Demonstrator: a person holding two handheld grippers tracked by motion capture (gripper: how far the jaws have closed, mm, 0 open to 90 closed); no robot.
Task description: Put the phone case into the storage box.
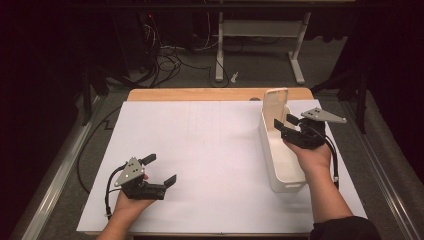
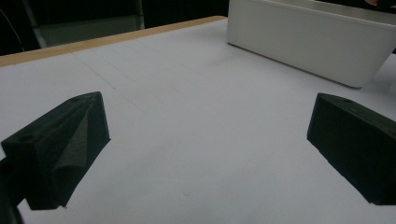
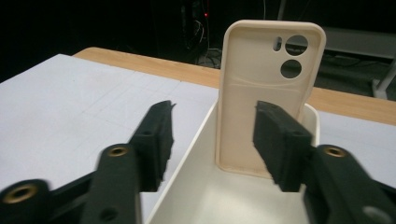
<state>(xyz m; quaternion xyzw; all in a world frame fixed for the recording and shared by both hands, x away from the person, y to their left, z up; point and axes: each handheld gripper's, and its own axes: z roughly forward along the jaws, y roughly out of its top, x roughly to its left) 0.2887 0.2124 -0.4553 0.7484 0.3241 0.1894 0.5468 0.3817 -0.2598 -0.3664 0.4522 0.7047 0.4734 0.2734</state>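
A cream phone case is seen standing upright inside a white bin, leaned against the bin's far end wall, with its inner side and camera cut-outs turned toward the right gripper. The bin is placed on the right part of the tabletop, which is covered by a white sheet, with a strip of wood left bare along the far edge.

The right gripper is held at the bin's far end, just in front of the case. Its jaws are parted and no pad is pressed on the case; in the right gripper view one jaw is seen outside the bin's long wall and the other over the bin's inside, so the wall seems to lie between them, though the blur makes this hard to confirm. The case is gripped by nothing and is kept up by the wall alone.

The left gripper is held low over the sheet at the near left, well apart from the bin. Its jaws are spread wide with nothing between them, and bare sheet is seen in the gap. In the left gripper view the bin's side wall is seen farther off, ahead and to the right.
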